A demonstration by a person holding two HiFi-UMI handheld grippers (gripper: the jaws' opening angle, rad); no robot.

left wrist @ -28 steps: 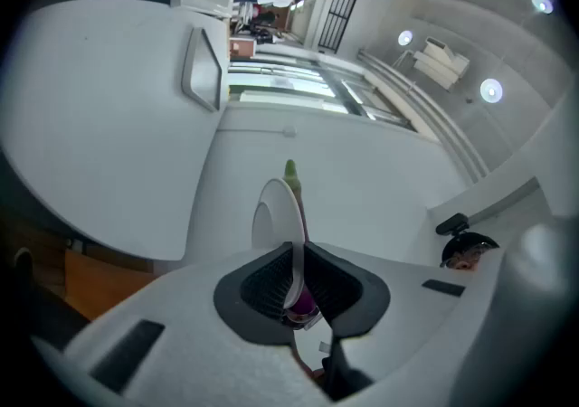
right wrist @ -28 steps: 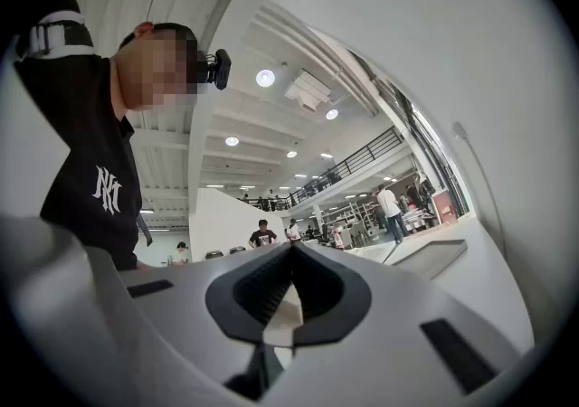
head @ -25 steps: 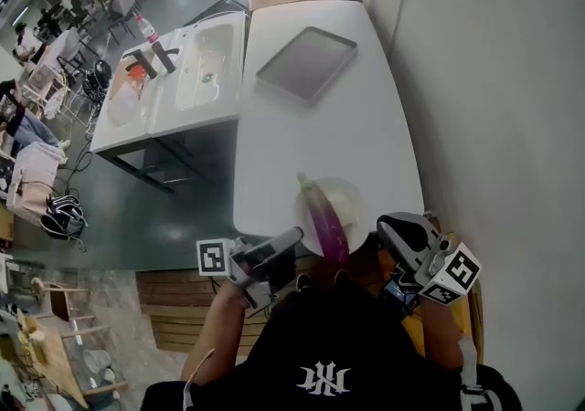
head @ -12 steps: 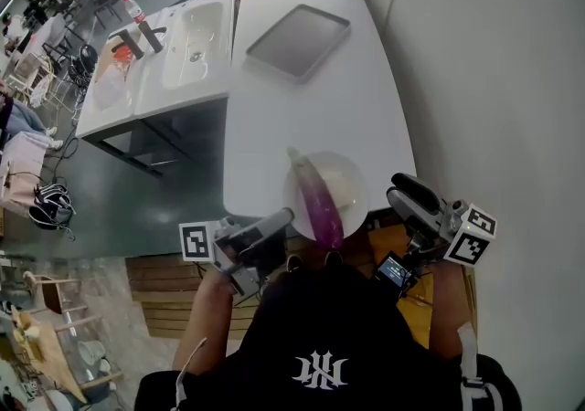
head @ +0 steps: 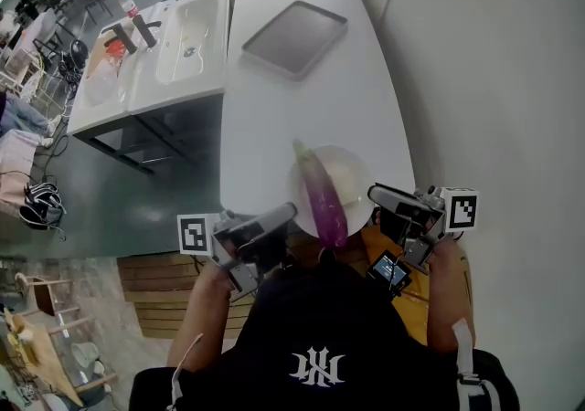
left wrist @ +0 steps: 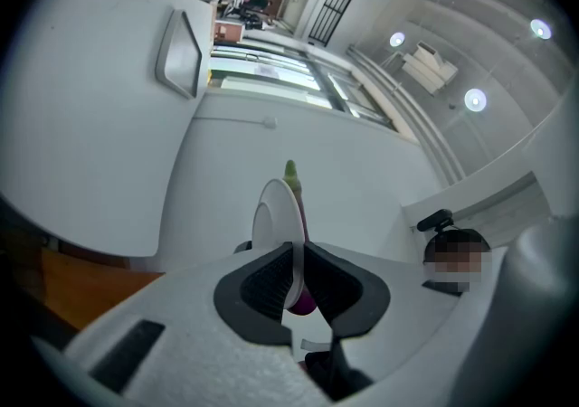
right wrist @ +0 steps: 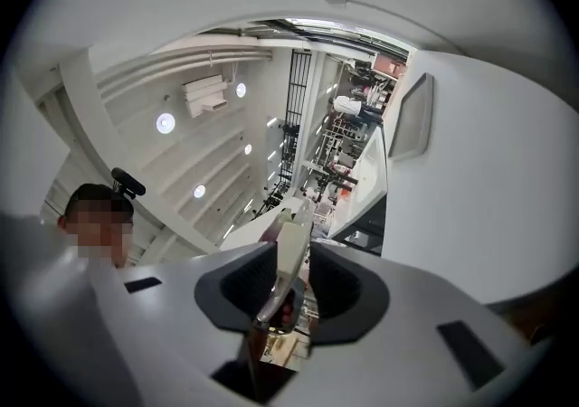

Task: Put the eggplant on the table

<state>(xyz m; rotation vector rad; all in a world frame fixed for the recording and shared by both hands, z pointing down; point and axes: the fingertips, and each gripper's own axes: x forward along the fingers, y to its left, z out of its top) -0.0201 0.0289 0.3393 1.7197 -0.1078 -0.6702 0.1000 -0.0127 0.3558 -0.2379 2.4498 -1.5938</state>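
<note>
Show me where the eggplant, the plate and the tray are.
eggplant (head: 320, 197), head view, middle of its purple body.
plate (head: 352, 172), head view, bare white surface beside the eggplant.
tray (head: 294, 37), head view, flat grey centre.

Eggplant (head: 320, 194) on plate (head: 353, 173) at table (head: 311, 112) near edge — tray (head: 294, 37) far end, sink unit (head: 178, 53) left.

The person wears a black short-sleeved shirt (head: 320, 322) bearing a white emblem (head: 317, 367).
</note>
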